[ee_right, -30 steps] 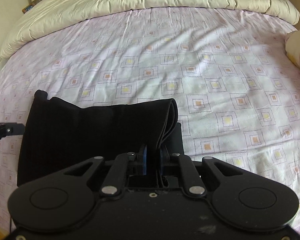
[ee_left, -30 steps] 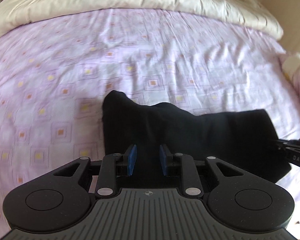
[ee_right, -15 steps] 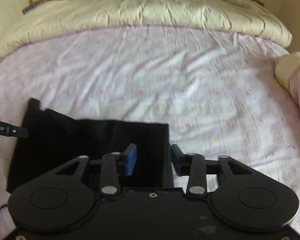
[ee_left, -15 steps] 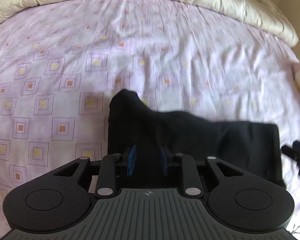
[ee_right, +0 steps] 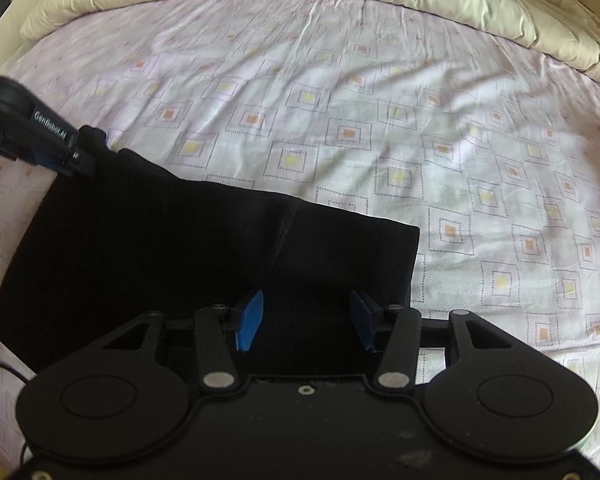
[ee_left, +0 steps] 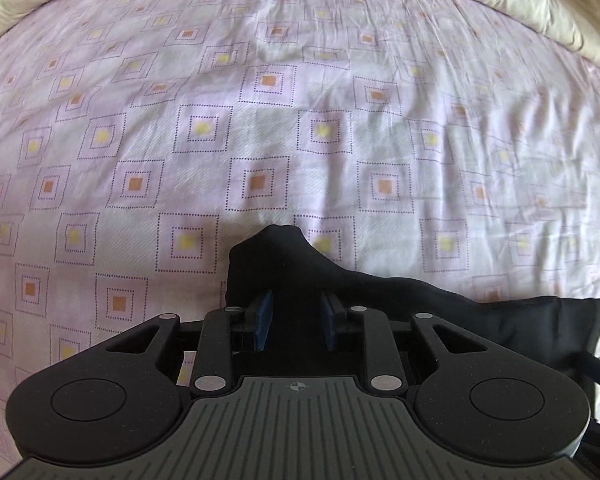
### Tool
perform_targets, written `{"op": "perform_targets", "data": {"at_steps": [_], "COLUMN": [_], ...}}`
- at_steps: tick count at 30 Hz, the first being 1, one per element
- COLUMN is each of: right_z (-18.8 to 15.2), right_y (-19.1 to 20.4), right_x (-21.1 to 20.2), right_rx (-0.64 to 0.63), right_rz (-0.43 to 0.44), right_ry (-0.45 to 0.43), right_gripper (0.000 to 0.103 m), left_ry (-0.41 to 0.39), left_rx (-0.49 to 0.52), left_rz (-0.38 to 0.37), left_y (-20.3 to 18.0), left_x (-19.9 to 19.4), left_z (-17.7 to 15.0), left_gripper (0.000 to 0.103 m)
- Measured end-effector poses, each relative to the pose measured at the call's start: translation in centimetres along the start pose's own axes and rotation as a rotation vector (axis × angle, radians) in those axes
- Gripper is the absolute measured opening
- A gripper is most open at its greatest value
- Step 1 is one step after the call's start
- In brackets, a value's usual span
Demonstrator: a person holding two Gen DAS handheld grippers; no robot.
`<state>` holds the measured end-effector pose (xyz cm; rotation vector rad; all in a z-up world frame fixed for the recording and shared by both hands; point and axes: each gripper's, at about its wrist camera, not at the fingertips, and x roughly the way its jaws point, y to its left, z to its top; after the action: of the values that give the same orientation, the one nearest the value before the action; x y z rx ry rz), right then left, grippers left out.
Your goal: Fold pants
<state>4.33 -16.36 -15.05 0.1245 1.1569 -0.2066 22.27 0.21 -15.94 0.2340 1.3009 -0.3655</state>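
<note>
Black fabric pants (ee_right: 204, 248): folded, flat on the lilac square-patterned bedsheet (ee_right: 420, 128).
Left gripper (ee_left: 296, 320): pinching a raised corner of the pants.
Right gripper (ee_right: 306, 318): jaws just spread, pads off the cloth beneath.

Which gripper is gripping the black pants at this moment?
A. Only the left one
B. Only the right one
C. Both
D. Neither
A. The left gripper has a bunched corner of the black pants standing up between its fingers, while the right gripper has just been opening and hangs with its blue pads spread apart over the flat cloth on the bed sheet.
</note>
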Motion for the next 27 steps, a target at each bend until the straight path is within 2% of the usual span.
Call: {"op": "perform_targets", "data": {"at_steps": [3, 7, 8, 11, 15, 21, 27], "right_z": [0.4, 1.1, 1.2, 1.6, 1.8, 1.8, 1.5], "right_y": [0.1, -0.4, -0.4, 0.8, 1.3, 1.2, 1.3], "right_x": [0.6, 1.4, 1.5, 2.2, 2.5, 2.7, 2.6], "right_rx": [-0.02, 0.015, 0.017, -0.032, -0.018, -0.024, -0.041], "right_rz": [0.016, 0.044, 0.047, 0.036, 0.019, 0.031, 0.033], "right_ry": [0.037, 0.072, 0.077, 0.097, 0.099, 0.096, 0.083], "right_gripper": [0.054, 0.059, 0.066, 0.073, 0.075, 0.076, 0.077], "left_ry": [0.012, 0.021, 0.024, 0.041, 0.043, 0.033, 0.062], "left_rx": [0.002, 0.001, 0.009, 0.008, 0.013, 0.055, 0.087], "left_rz": [0.028, 0.047, 0.05, 0.042, 0.018, 0.035, 0.032], "left_y": [-0.6, -1.1, -1.2, -1.2, -0.8, -1.3, -1.6], "left_x": [0.2, 0.6, 0.7, 0.9, 1.1, 1.1, 1.4], "left_z": [0.2, 0.5, 0.6, 1.0, 1.2, 0.6, 0.9], "left_gripper": [0.026, 0.025, 0.025, 0.026, 0.026, 0.026, 0.026]}}
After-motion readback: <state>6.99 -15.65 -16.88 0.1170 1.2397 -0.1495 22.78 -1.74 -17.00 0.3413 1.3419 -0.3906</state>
